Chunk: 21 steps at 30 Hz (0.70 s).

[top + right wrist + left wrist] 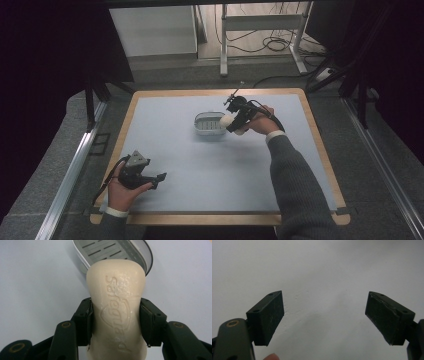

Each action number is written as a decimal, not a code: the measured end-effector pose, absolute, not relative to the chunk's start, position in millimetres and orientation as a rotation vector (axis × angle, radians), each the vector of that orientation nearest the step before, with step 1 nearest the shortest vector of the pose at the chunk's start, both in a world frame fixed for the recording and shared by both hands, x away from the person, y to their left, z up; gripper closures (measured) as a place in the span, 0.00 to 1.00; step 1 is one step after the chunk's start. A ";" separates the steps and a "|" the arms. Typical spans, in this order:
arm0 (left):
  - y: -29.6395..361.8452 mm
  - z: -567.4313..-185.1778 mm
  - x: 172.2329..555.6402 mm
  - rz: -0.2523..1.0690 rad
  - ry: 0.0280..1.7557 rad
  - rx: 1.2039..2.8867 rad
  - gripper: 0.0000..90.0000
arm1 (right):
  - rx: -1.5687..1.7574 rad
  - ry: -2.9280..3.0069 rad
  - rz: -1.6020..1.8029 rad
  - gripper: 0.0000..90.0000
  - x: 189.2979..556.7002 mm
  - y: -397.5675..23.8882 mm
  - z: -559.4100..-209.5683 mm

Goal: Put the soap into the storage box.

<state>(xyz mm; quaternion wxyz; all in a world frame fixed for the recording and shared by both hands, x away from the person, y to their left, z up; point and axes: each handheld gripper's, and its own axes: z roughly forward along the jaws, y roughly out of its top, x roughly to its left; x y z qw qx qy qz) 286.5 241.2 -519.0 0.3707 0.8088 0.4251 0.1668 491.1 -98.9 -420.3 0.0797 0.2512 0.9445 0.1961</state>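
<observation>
— Cream soap bar (116, 310), where?
— Clamped in the right gripper (235, 121), its long axis along the jaws, tip toward the grey soap dish (208, 124).
— Left gripper (159, 178)?
— Jaws wide, empty, over the pale blue desk (210, 170).

One soap bar (115, 305), one slotted soap dish (209, 124), one worktop (200, 165), two grippers: left gripper (159, 178) with two fingers (265, 317) spread, right gripper (233, 121) with two fingers clamping the bar.
</observation>
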 end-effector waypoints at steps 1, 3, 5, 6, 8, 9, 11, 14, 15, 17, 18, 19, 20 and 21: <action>241.2 -518.9 286.4 0.427 1.090 2.074 0.18 | 0.747 2.823 0.599 0.54 492.5 -98.4 -420.4; 241.4 -518.9 286.5 0.428 1.089 2.074 0.18 | 0.747 2.830 0.606 0.54 495.2 -97.2 -421.0; 241.4 -519.0 286.6 0.428 1.089 2.075 0.18 | 0.741 2.826 0.596 0.54 497.4 -95.3 -422.1; 241.3 -519.1 286.6 0.426 1.089 2.074 0.18 | 0.743 2.829 0.592 0.54 498.2 -94.5 -422.2; 241.1 -519.4 286.7 0.424 1.090 2.078 0.18 | 0.738 2.827 0.599 0.54 499.8 -93.5 -422.7; 240.9 -519.4 286.7 0.424 1.090 2.079 0.18 | 0.732 2.826 0.603 0.54 501.0 -92.8 -422.9; 240.5 -519.6 286.7 0.423 1.089 2.077 0.18 | 0.722 2.825 0.600 0.54 502.8 -91.5 -423.4; 240.6 -519.5 286.7 0.424 1.089 2.077 0.18 | 0.716 2.819 0.607 0.54 504.7 -88.6 -425.0; 240.7 -519.4 286.7 0.425 1.090 2.077 0.18 | 0.712 2.822 0.604 0.54 505.3 -87.9 -425.1; 240.8 -519.6 286.8 0.424 1.091 2.078 0.18 | 0.697 2.825 0.607 0.54 507.3 -85.7 -426.2; 240.8 -519.7 286.9 0.424 1.091 2.078 0.18 | 0.698 2.826 0.603 0.54 508.0 -84.5 -426.3; 240.7 -519.8 287.0 0.425 1.092 2.079 0.18 | 0.693 2.825 0.607 0.54 508.8 -83.9 -426.6; 240.7 -519.8 287.0 0.424 1.091 2.079 0.18 | 0.691 2.824 0.612 0.54 509.8 -82.7 -427.0; 240.6 -519.9 287.1 0.424 1.091 2.079 0.18 | 0.690 2.823 0.618 0.54 510.4 -81.9 -427.4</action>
